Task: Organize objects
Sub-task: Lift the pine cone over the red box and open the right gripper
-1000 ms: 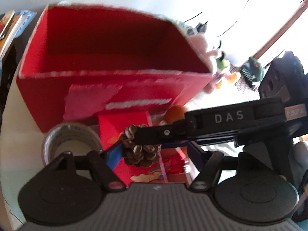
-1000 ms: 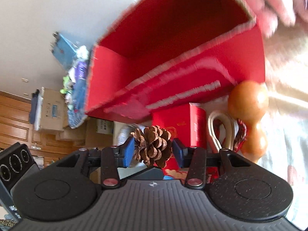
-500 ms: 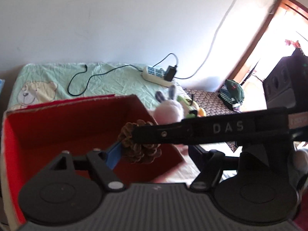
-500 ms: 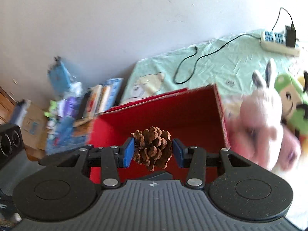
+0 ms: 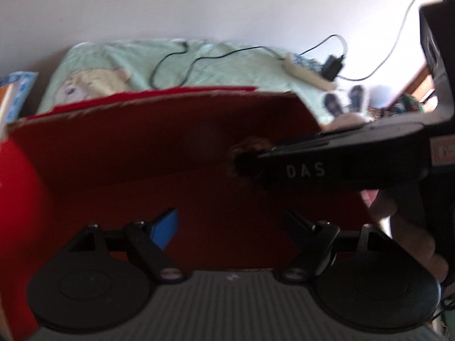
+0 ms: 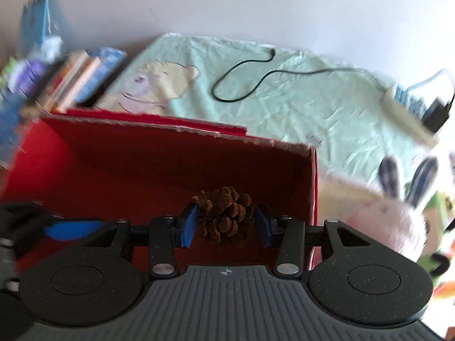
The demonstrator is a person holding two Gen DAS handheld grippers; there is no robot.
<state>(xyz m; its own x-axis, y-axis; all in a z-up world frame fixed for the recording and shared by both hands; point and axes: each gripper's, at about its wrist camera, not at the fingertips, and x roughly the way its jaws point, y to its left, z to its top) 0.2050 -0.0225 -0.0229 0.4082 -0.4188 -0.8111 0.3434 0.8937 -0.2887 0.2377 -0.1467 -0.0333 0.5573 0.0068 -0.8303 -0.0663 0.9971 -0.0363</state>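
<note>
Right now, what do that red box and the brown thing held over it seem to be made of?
The red box looks like cardboard with a matte red coating: its top edge is torn ragged and shows a pale, papery core. The brown thing is a pine cone, natural dry wood by the look of it, with dull, overlapping open scales. It sits clamped between the blue pads of the right gripper.

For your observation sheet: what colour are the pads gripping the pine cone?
Blue pads on the pine cone, clearest in the right wrist view.
</note>
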